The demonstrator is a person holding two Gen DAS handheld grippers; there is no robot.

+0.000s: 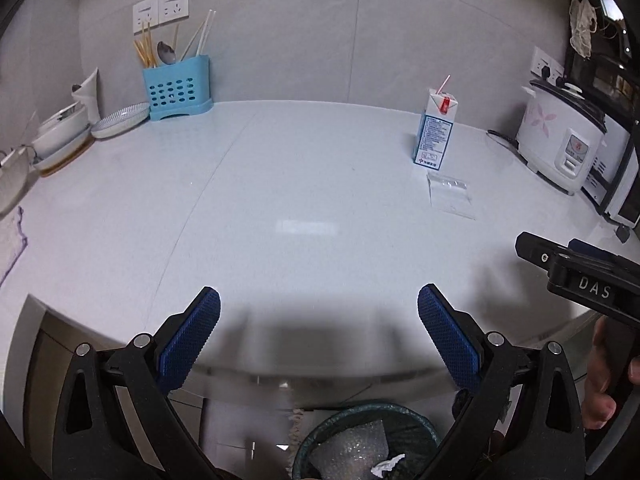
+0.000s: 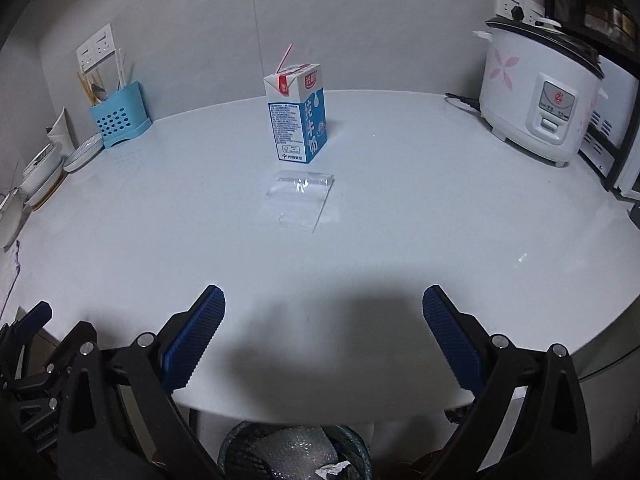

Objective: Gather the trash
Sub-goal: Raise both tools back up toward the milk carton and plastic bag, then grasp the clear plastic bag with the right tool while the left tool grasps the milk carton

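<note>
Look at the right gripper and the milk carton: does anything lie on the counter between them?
Yes. A clear plastic bag lies flat on the counter just in front of the milk carton, on the line from the open right gripper. Nothing else is in between.

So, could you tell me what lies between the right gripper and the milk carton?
In the right wrist view, only the clear plastic bag lies flat on the bare countertop between the open right gripper and the milk carton.

Both wrist cams at counter (image 1: 280, 168) front edge, facing wall; right nearer carton (image 2: 297, 114); shared: counter, carton, bin (image 2: 296, 452).
</note>
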